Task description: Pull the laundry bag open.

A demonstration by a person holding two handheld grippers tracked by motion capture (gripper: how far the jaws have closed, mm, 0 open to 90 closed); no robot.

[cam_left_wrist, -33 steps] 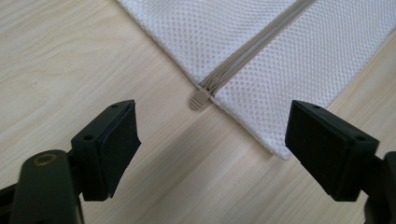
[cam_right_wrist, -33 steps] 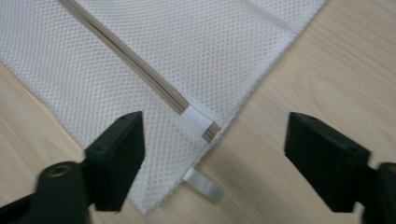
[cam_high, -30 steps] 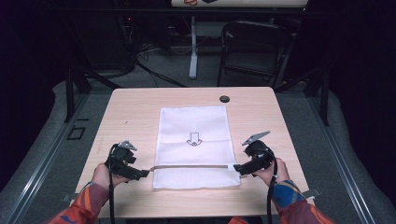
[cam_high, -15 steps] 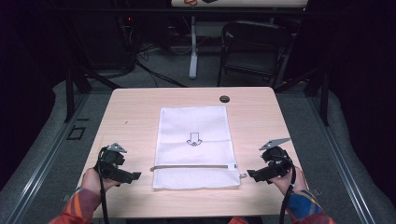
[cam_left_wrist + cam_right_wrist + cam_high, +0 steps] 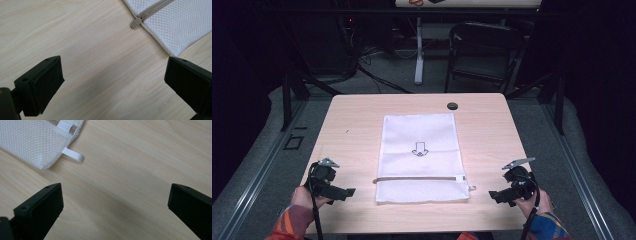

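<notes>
A white mesh bag (image 5: pixel 419 157) with a small arrow print lies flat in the middle of the table (image 5: pixel 357 125). A grey zipper (image 5: pixel 419 178) runs across its near end. My left gripper (image 5: pixel 348 191) sits left of the bag, apart from it; its jaws have just been opening and stand open with nothing between them. The zipper pull (image 5: pixel 135 23) lies beyond those jaws in the left gripper view. My right gripper (image 5: pixel 493 194) sits right of the bag, open and empty. A white loop tab (image 5: pixel 73 154) sticks out from the bag corner (image 5: pixel 37 142).
A small black round object (image 5: pixel 452 105) rests near the table's far edge. A dark folding chair (image 5: pixel 484 55) and a white stand with cables are on the floor beyond the table. Metal rails run along both sides.
Both grippers let go of the bag's near end and drew apart sideways, left one leftward and right one rightward. The bag stays flat in place.
</notes>
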